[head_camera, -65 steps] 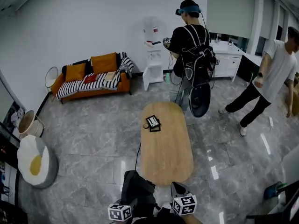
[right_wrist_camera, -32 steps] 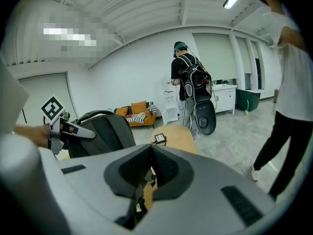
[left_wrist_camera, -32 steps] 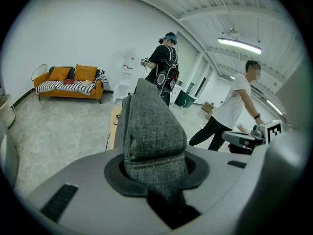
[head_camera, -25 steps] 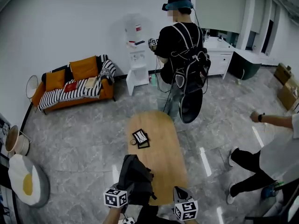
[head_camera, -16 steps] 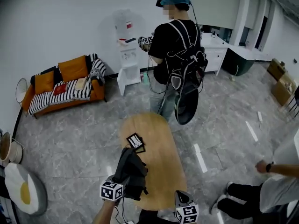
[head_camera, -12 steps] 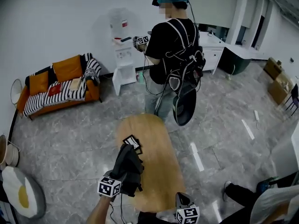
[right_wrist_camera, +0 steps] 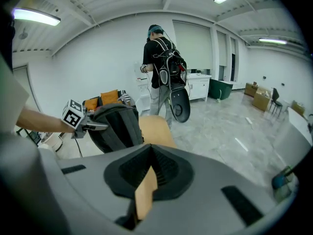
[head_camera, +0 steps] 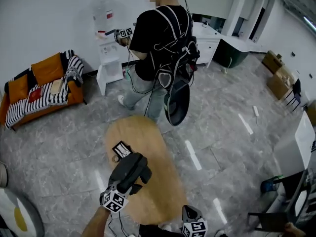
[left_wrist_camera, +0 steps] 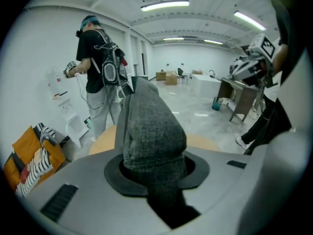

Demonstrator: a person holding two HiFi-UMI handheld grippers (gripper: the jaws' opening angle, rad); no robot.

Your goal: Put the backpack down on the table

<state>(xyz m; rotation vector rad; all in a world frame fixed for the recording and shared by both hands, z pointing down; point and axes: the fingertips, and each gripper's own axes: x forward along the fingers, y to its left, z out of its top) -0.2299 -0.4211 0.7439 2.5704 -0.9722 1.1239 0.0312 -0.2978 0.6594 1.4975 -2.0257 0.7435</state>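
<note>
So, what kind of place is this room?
Probably an office lounge or break area: a sofa stands against the wall, a water dispenser stands near it, and there is an oval wooden table in the middle.

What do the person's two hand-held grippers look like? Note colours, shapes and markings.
The left gripper and the right gripper each have a smooth grey body, with a black recess around the jaws. Each carries a white cube printed with black square markers. No sleeve shows on the left forearm.
</note>
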